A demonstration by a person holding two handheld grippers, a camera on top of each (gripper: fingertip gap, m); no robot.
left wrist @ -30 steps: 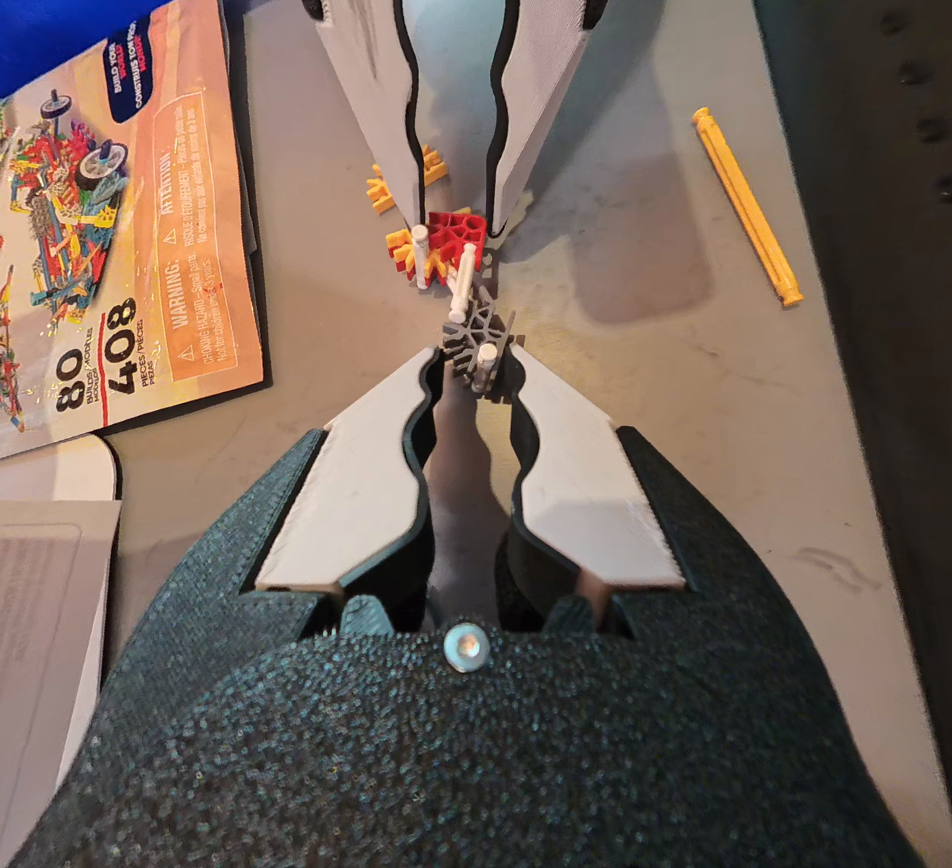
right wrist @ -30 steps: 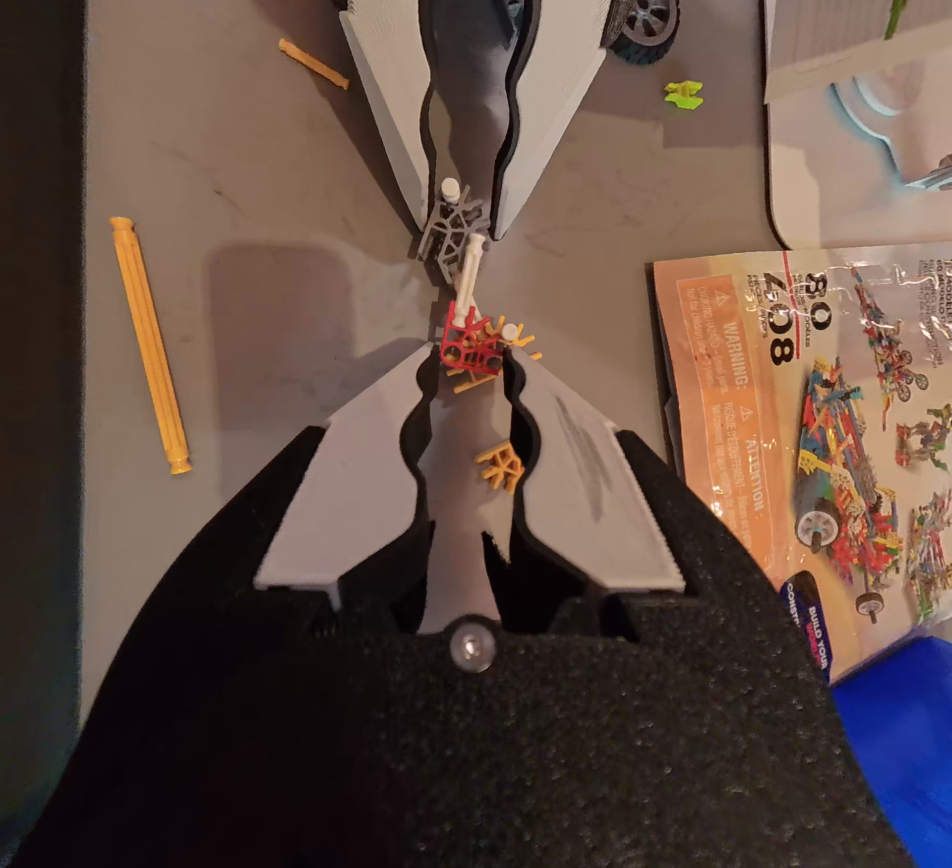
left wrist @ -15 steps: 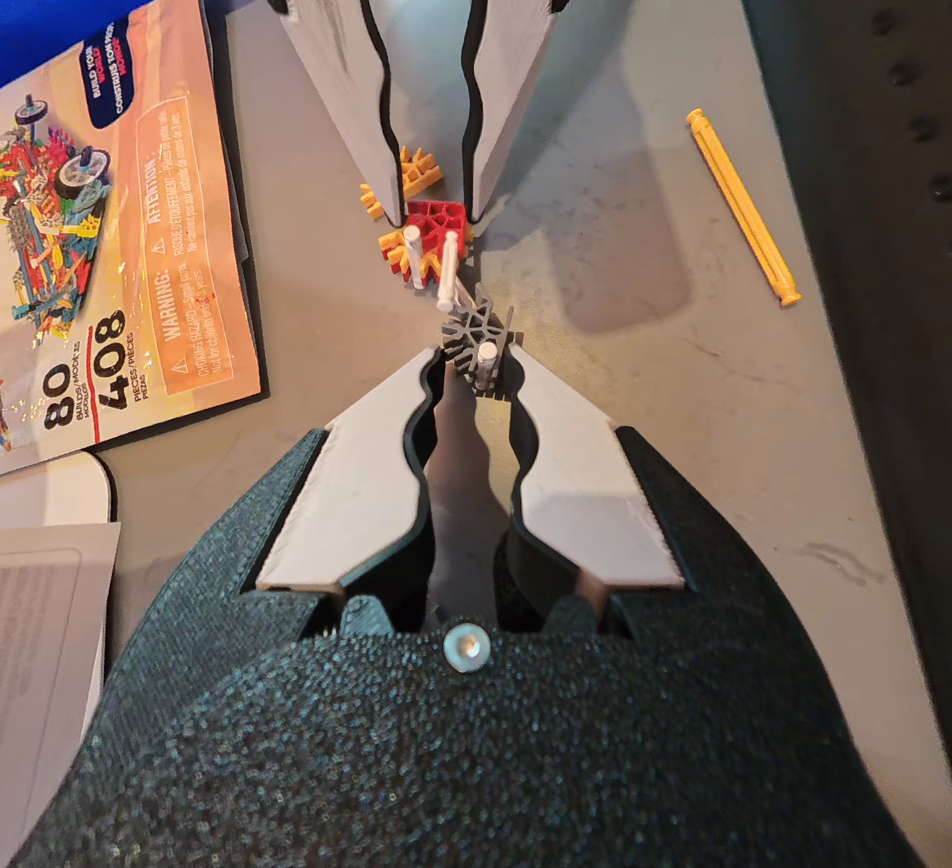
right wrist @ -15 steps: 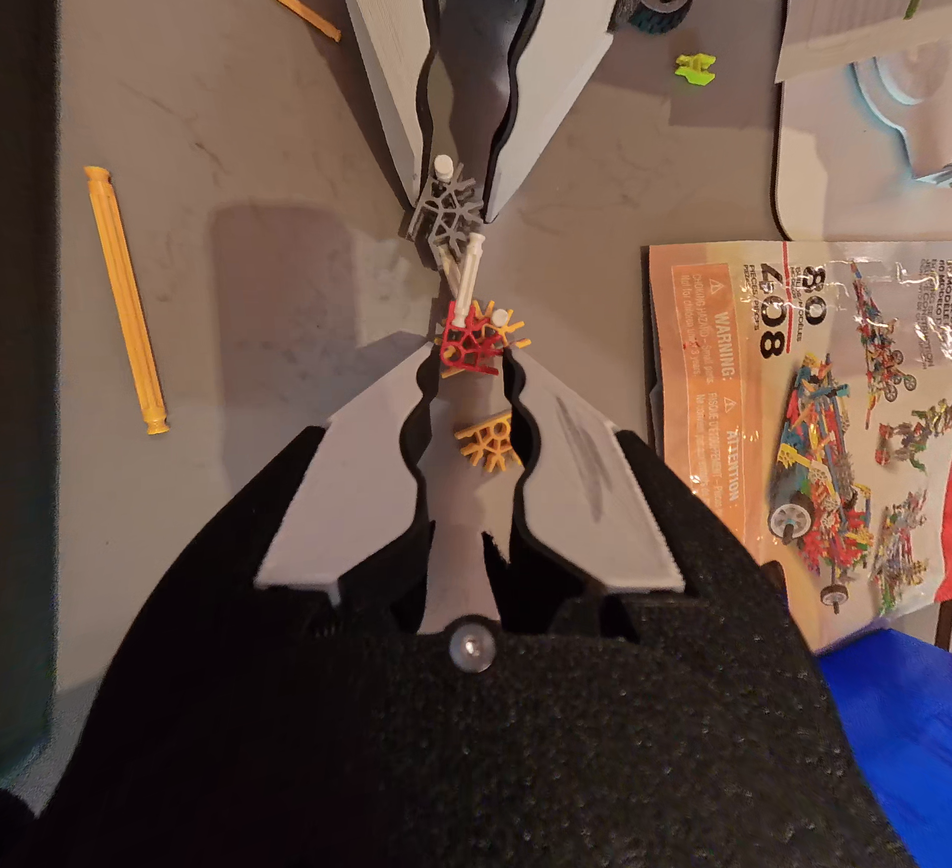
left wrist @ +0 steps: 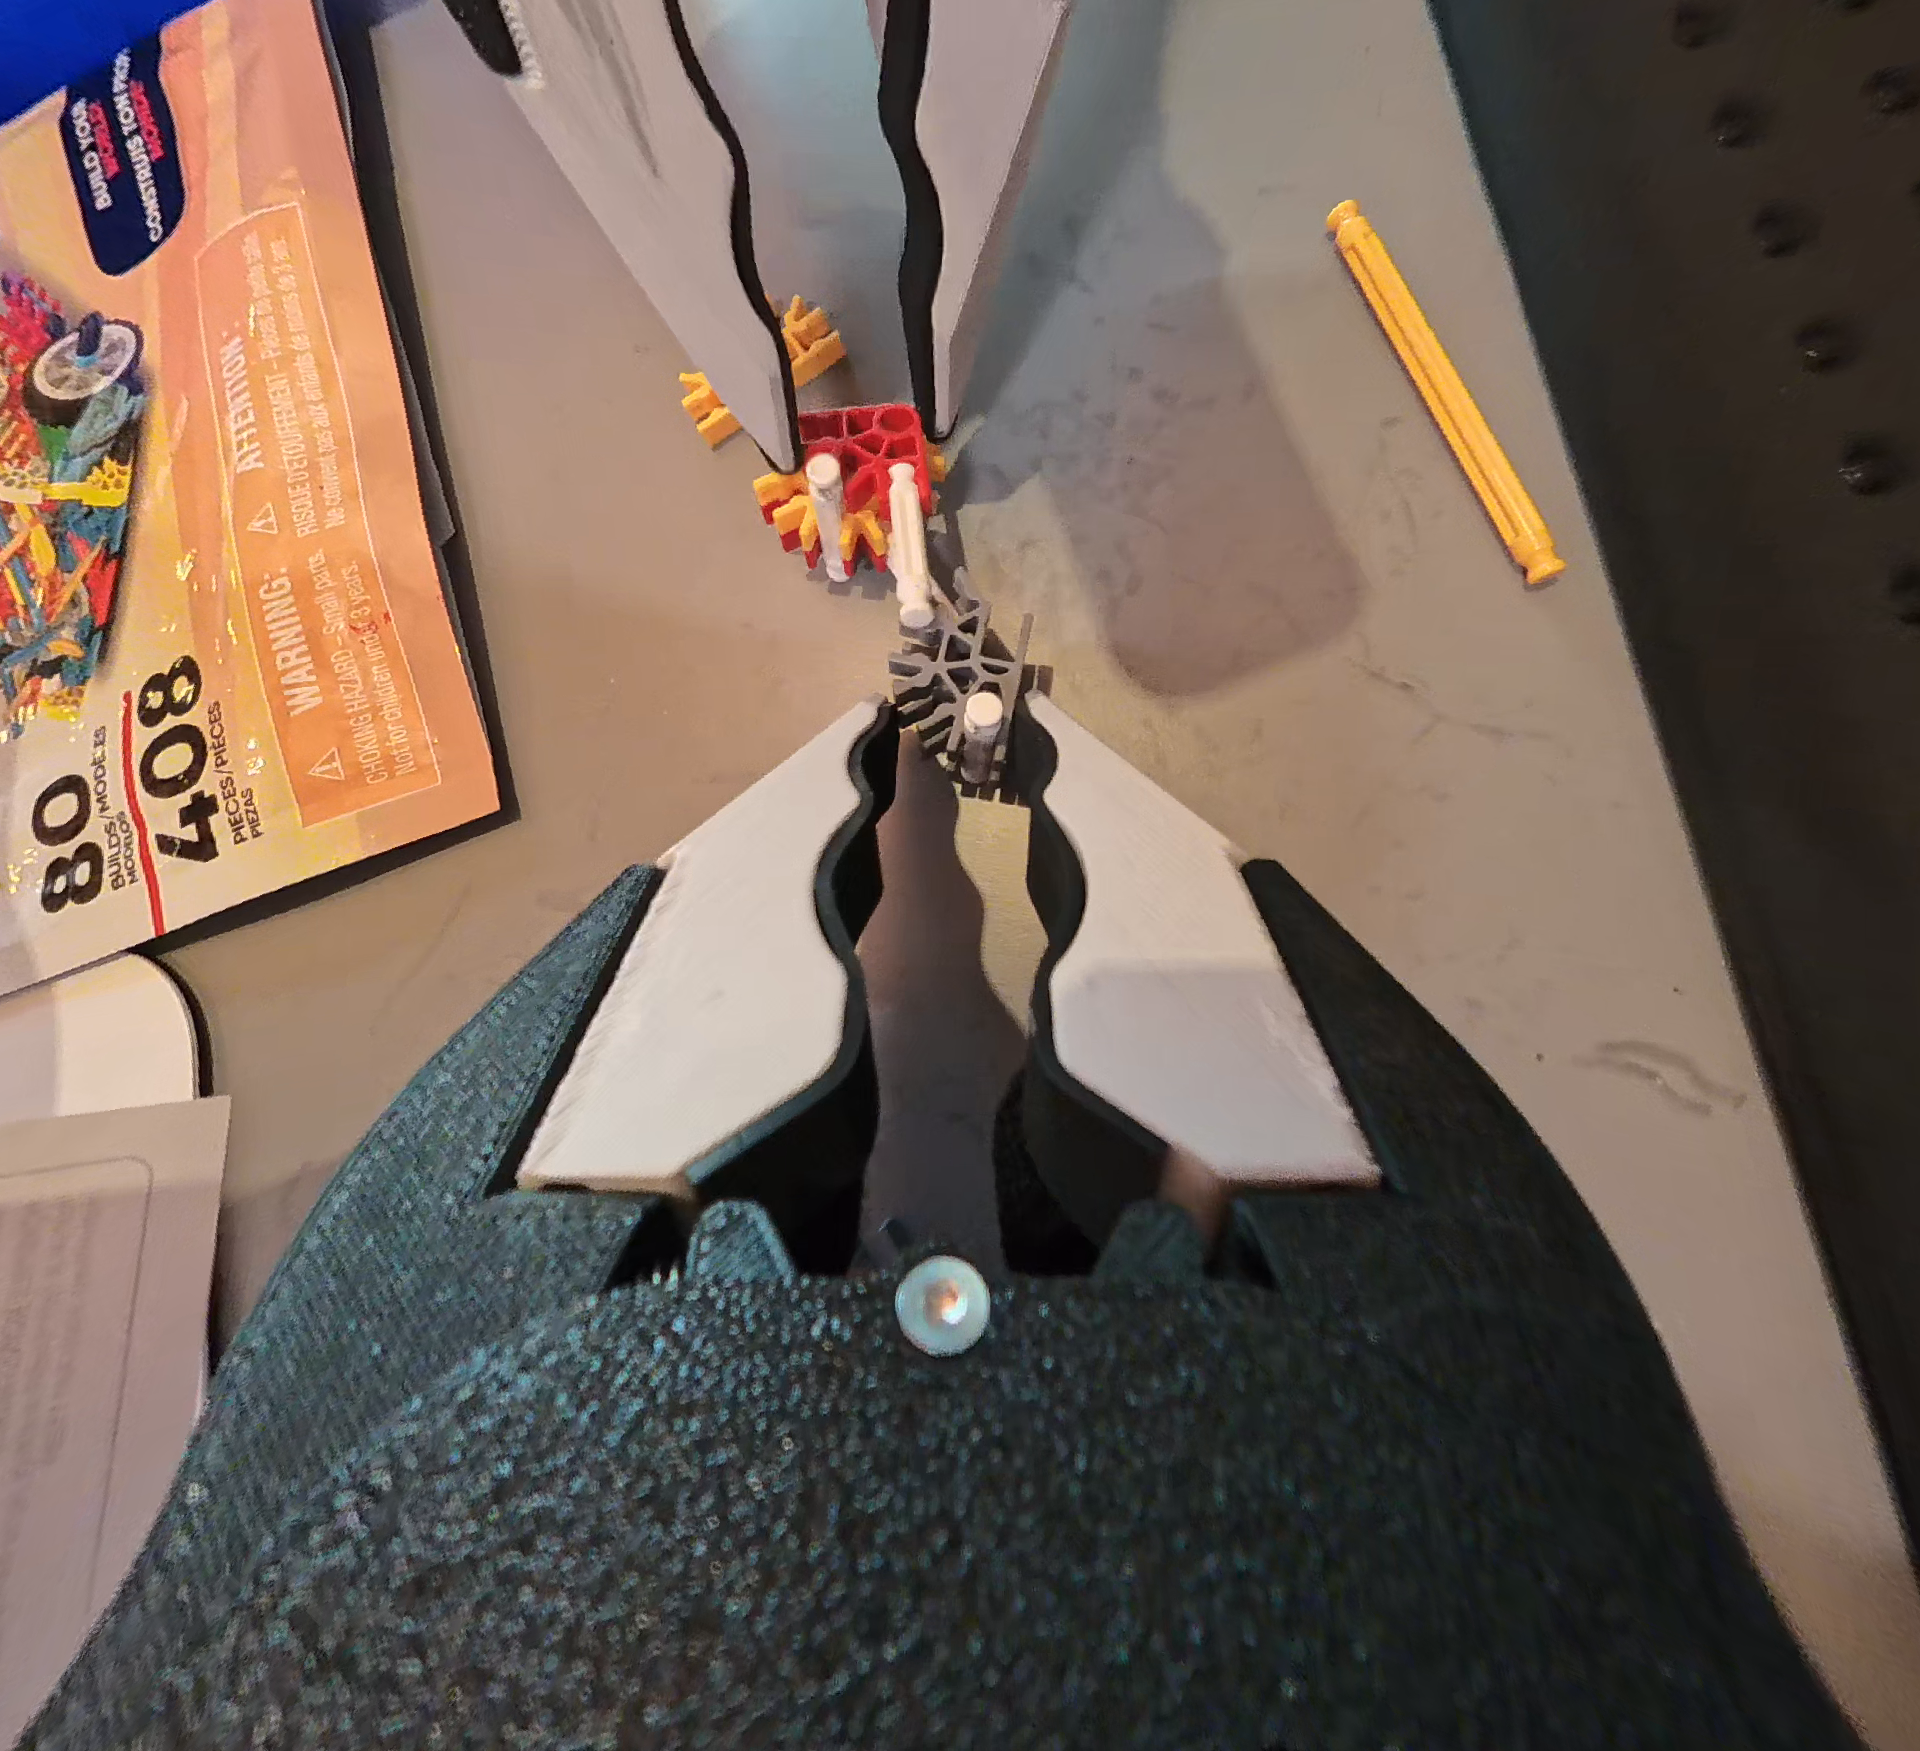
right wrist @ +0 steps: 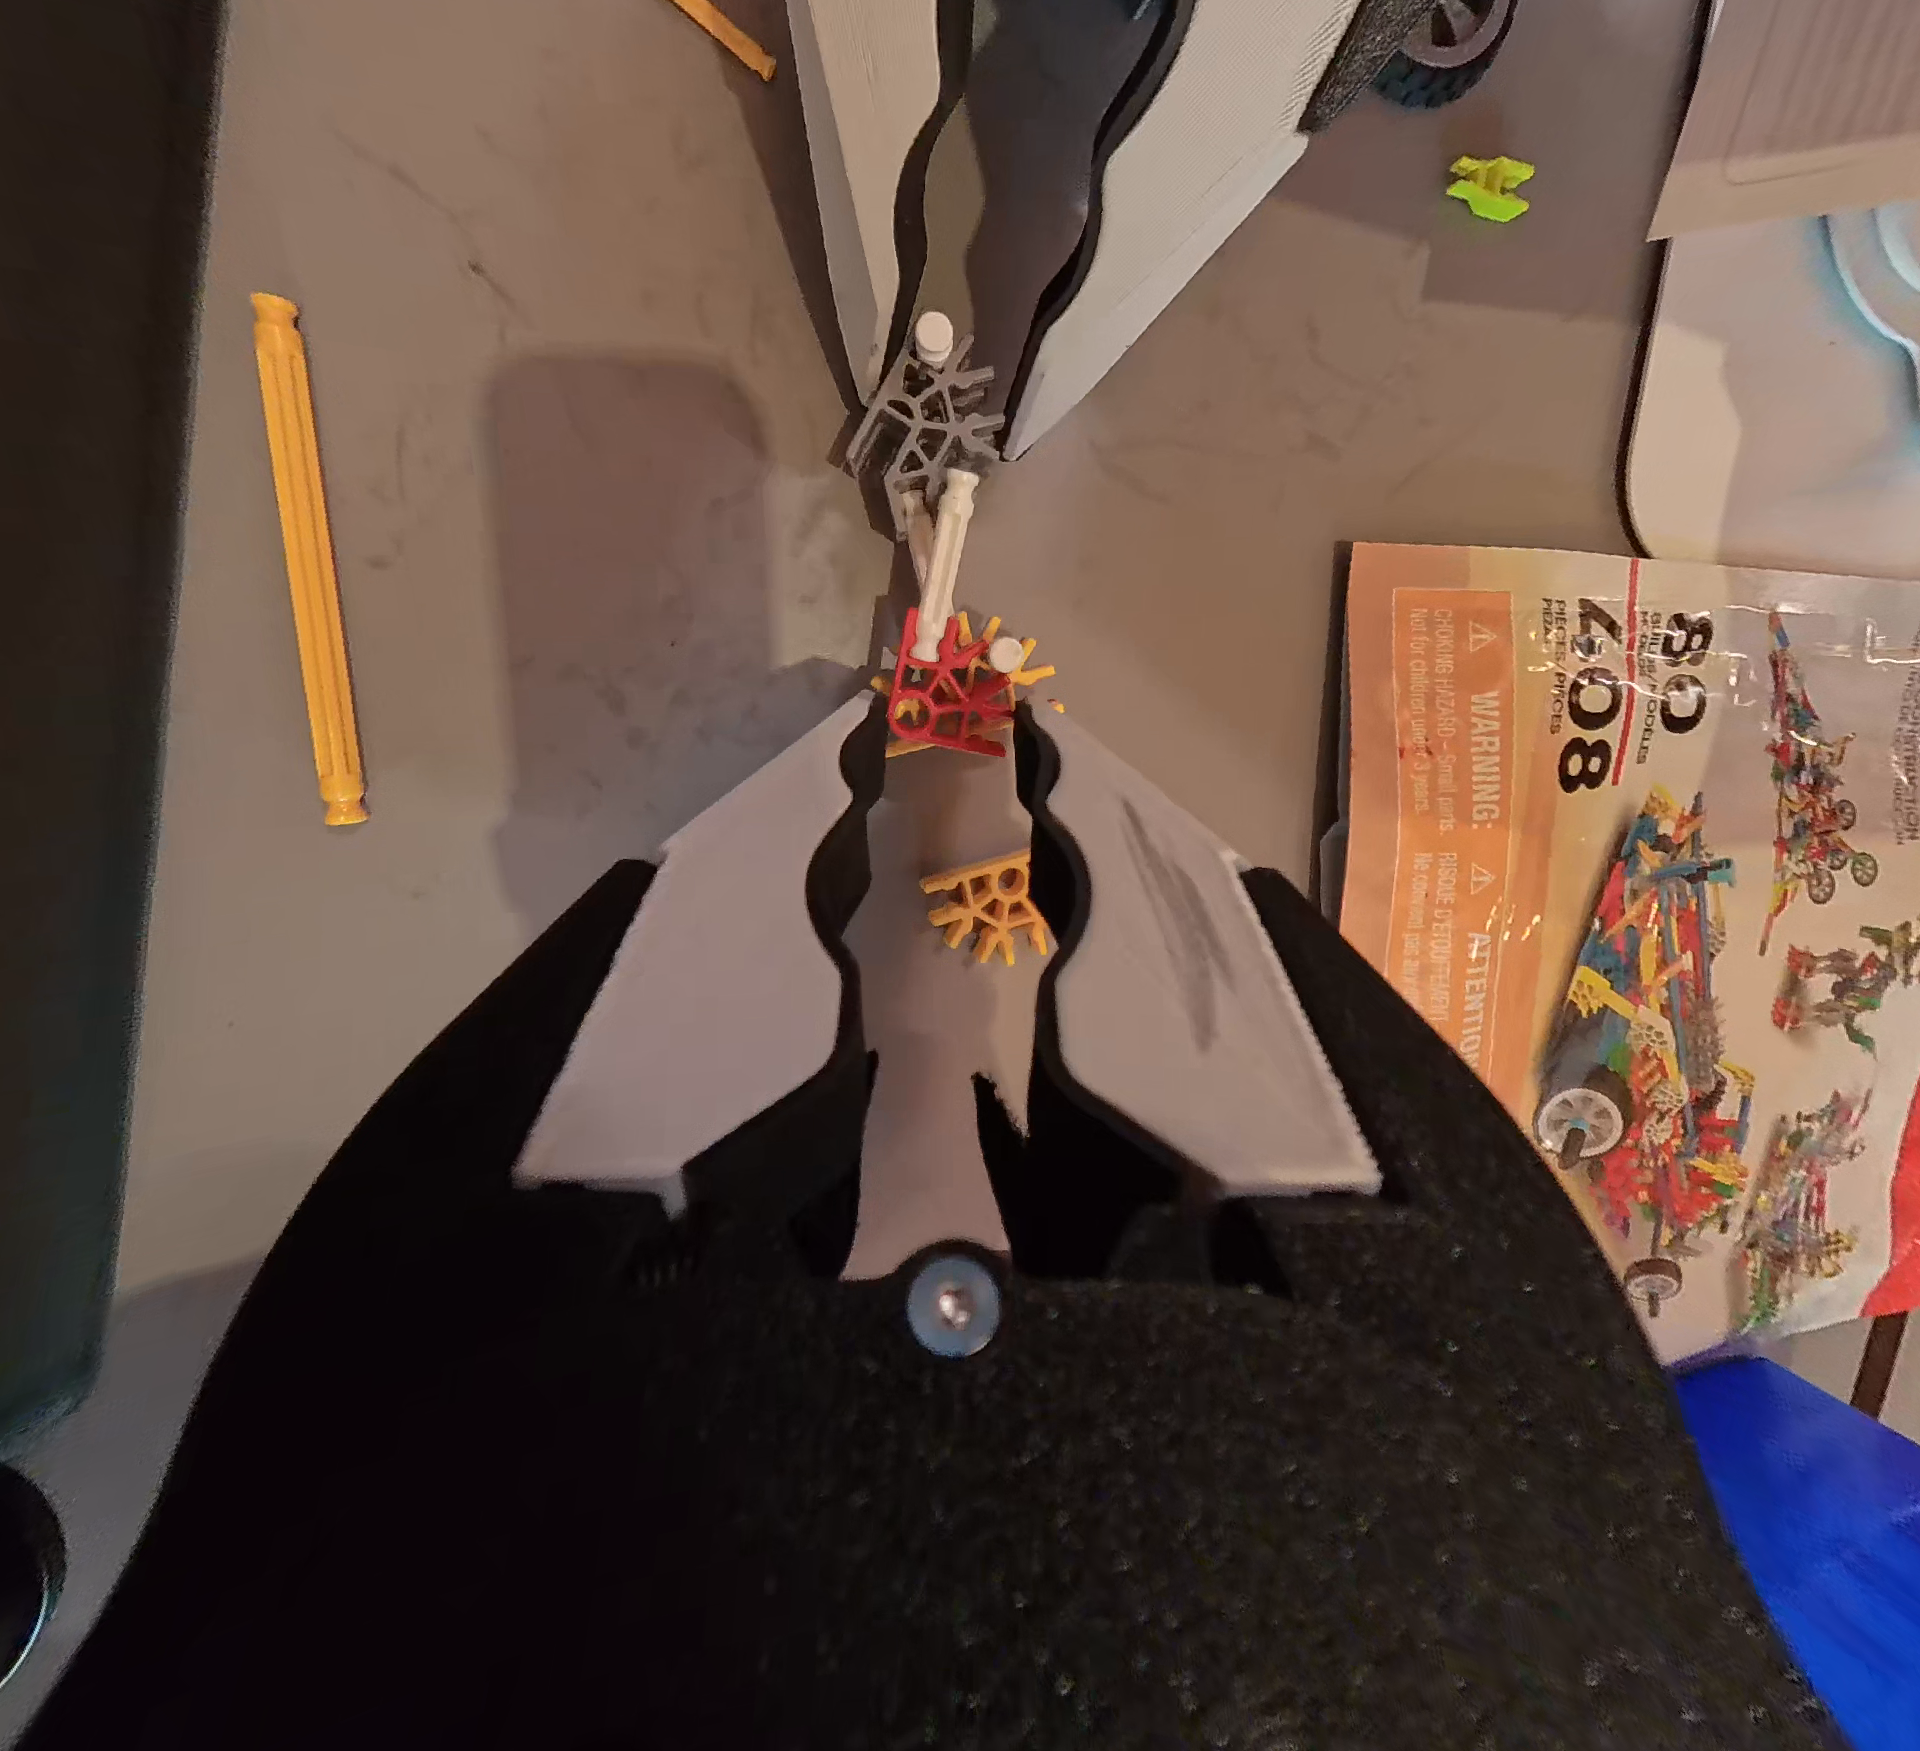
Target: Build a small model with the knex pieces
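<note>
Left tongs (left wrist: 961, 725) clamped on a grey snowflake-shaped plastic connector (left wrist: 961, 673); right tongs (right wrist: 951, 714) clamped on a red-and-yellow plastic connector cluster (right wrist: 951, 693). Between them lay a short white plastic rod (right wrist: 948, 558), long axis running tongs to tongs, seated in the red piece, tip at the grey one. Held over a grey bench (left wrist: 1195, 766), with a long yellow plastic rod (left wrist: 1444, 392) well apart.

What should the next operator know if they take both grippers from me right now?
Left gripper: shut on the grey connector.
Right gripper: shut on the red connector, with yellow connectors stacked behind it.
A white rod in the red connector points at the grey one; whether it is seated, I cannot tell.
Loose on the table: yellow connector, long yellow rod, short yellow rod, green clip. Instruction booklet nearby.
</note>
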